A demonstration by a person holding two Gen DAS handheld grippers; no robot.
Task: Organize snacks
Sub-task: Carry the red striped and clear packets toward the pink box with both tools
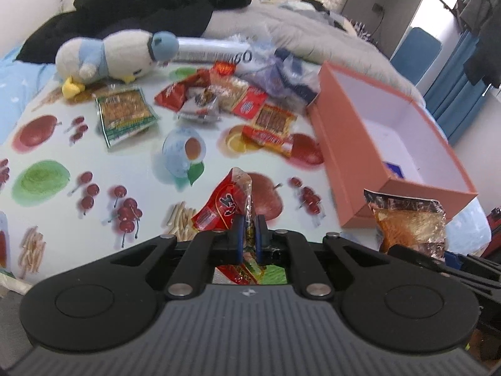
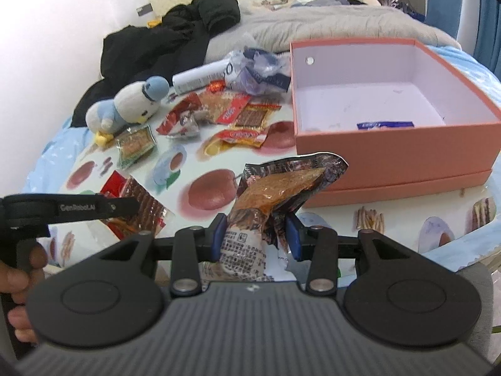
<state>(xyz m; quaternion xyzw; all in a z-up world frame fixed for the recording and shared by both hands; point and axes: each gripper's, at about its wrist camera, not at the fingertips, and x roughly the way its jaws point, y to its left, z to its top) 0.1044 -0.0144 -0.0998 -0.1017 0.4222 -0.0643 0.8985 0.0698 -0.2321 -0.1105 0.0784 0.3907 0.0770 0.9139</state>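
Each gripper carries a snack clear of the table for boxing: the left gripper [image 1: 249,235] has its jaws nearly closed on a red snack packet [image 1: 224,203], the right gripper [image 2: 255,235] has its jaws half-open around a brown-orange snack pouch [image 2: 275,188], and the pink box [image 2: 391,147] lies ahead of them to the right.

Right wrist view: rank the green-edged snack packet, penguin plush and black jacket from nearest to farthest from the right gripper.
From the right gripper:
1. Green-edged snack packet, left on the fruit-print cloth.
2. Penguin plush, just behind it, left.
3. Black jacket, far back on the bed.

Bright, even daylight; overexposed wall [image 2: 47,47] at left; strong fisheye bending at edges; slight motion blur on far snacks [image 1: 219,94].
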